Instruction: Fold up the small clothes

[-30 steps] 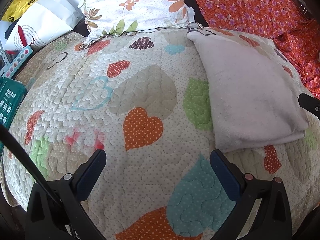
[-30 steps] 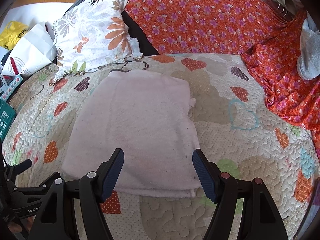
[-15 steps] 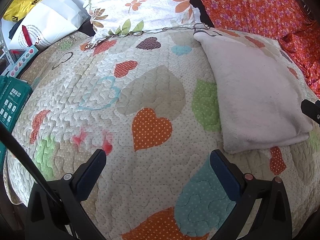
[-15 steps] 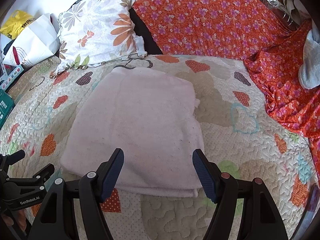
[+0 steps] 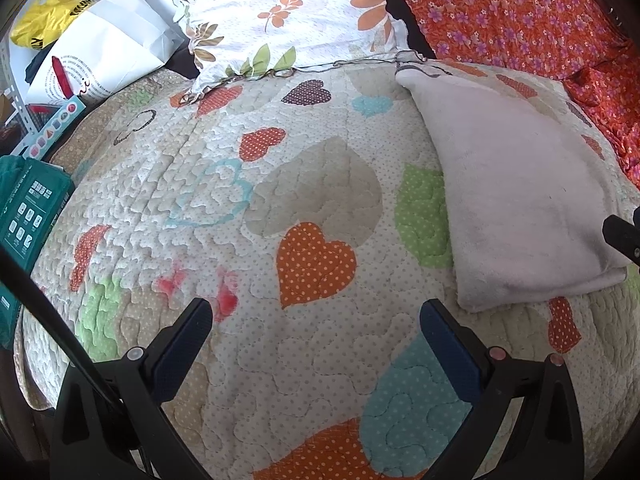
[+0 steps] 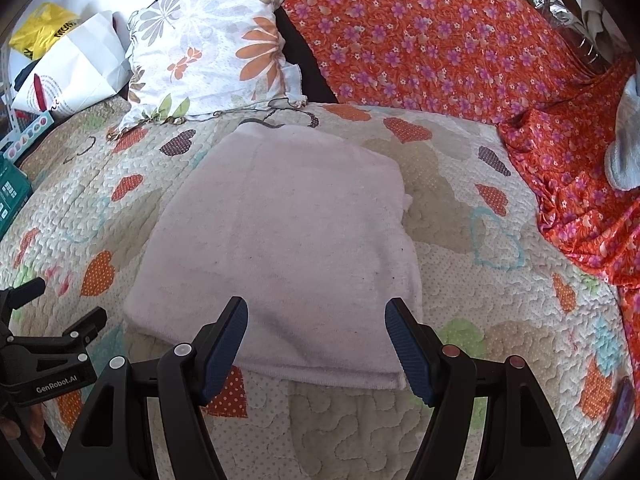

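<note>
Lying flat on the heart-patterned quilt [image 6: 472, 292], the folded pale pink cloth [image 6: 280, 248] sits squarely ahead of the right gripper [image 6: 316, 316], its near folded edge running just beyond and between the two blue fingertips [image 6: 228, 336]. Those fingers stand wide apart with nothing clamped; they appear to hover above the cloth's near edge, though contact cannot be ruled out from this angle. Beyond the cloth's far edge a floral pillow [image 6: 216, 52] leans up, and past the right finger an orange flowered fabric [image 6: 440, 40] drapes across the back.

From the left wrist, the left gripper [image 5: 316, 320] is likewise spread open over bare quilt [image 5: 320, 360], an orange dotted heart showing just beyond the gap. The same cloth [image 5: 516, 200] lies off past its right finger, well clear of the pads [image 5: 448, 352]. Off to the left finger's side a white paper bag [image 5: 108, 52] and a yellow bag [image 5: 44, 20] rest beyond the quilt's edge.
</note>
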{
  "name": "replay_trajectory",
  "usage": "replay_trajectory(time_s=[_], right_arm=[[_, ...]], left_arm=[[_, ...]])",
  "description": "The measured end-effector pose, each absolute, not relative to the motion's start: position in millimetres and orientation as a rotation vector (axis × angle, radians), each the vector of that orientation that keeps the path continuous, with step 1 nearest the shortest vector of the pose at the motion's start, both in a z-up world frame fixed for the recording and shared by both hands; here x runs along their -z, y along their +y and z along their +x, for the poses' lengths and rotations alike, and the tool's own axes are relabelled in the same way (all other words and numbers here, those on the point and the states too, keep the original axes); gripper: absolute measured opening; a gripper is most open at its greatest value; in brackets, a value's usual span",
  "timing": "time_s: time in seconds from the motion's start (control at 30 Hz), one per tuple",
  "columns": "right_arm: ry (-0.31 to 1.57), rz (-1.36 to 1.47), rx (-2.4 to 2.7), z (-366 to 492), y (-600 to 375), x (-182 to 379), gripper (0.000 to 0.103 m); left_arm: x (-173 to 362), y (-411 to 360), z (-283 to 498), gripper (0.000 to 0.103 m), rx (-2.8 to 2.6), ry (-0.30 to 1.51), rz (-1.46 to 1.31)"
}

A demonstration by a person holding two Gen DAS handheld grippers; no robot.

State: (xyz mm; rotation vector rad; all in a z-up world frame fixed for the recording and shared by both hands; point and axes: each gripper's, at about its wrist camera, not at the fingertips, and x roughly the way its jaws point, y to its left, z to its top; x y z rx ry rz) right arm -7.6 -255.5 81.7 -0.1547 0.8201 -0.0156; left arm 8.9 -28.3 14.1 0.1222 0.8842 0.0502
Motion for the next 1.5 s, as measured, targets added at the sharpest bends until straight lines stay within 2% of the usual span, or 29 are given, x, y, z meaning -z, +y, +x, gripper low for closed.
replay_trajectory(time_s=[1.5], right_arm=[[0.824, -0.16, 0.019, -9.2, -255.0, -81.2, 0.077]], left_arm=[[-6.8, -23.5, 13.7, 0.103, -0.028, 0.938, 0.073]])
